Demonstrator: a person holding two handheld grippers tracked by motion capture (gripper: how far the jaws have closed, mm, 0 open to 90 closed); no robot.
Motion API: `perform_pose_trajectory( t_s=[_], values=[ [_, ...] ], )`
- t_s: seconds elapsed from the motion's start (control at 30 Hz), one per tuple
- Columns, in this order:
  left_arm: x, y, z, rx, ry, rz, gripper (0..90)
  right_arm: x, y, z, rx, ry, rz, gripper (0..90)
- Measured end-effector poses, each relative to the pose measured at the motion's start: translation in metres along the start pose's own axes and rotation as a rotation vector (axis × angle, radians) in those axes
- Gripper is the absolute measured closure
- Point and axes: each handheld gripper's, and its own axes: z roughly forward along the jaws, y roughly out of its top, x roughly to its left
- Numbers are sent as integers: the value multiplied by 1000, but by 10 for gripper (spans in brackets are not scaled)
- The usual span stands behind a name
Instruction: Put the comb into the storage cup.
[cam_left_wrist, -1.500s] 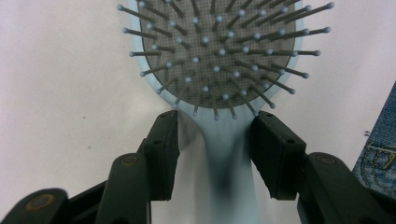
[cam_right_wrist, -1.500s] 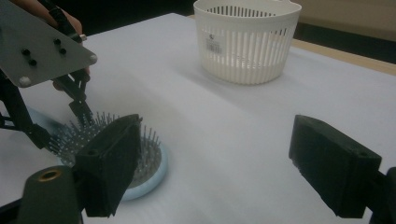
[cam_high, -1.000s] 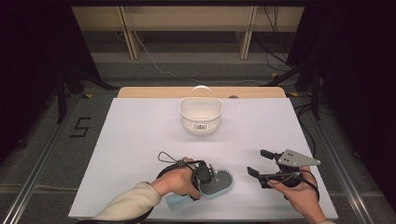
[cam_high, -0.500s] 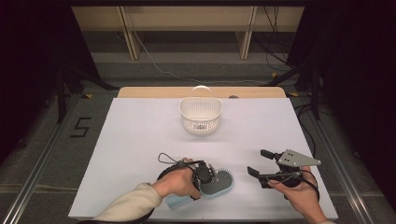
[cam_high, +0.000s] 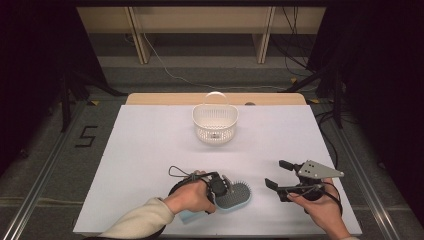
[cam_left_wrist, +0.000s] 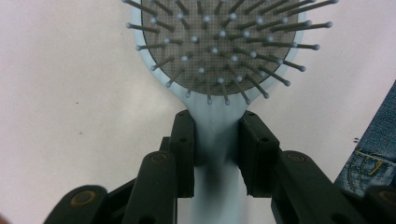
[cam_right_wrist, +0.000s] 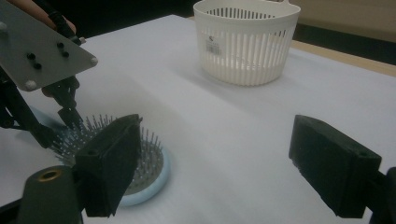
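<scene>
A light blue hairbrush (cam_high: 236, 196) lies bristles up on the white table near the front edge. My left gripper (cam_high: 219, 187) has its jaws on either side of the brush's neck, just below the head. They have just been closing. In the left gripper view the pads (cam_left_wrist: 184, 140) touch both sides of the hairbrush (cam_left_wrist: 219, 42) handle. My right gripper (cam_high: 275, 173) hovers open to the right of the brush, holding nothing. In the right gripper view its jaws (cam_right_wrist: 215, 154) stand wide apart, with the hairbrush (cam_right_wrist: 147, 179) behind the left one.
A white slotted basket (cam_high: 215, 127) with a handle stands at the back middle of the table (cam_high: 150, 145); it is also in the right gripper view as the basket (cam_right_wrist: 247, 46). Bare white table surface lies between the basket and both grippers.
</scene>
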Motion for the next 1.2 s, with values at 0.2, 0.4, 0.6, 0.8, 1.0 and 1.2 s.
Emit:
perform_pose_trajectory(
  t_s=[0.2, 0.4, 0.6, 0.8, 1.0, 1.2],
  values=[
    [0, -1, 0, -7, 0, -2, 693, 0, 0, -1, 0, 0, 1, 177],
    [0, -2, 0, -13, -1, -16, 695, 0, 0, -1, 0, -1, 0, 177],
    [0, -3, 0, -27, -1, -25, 696, 0, 0, -1, -1, -1, 0, 178],
    [-1, -4, -3, -43, 2, -23, 696, -1, 0, -2, 1, -4, -1, 178],
    [0, -6, -6, -63, 7, -17, 696, -1, 0, -2, -4, -4, 1, 177],
    [1, -7, -11, -83, 7, -24, 696, 0, 1, -2, -7, -4, 3, 174]
  ],
)
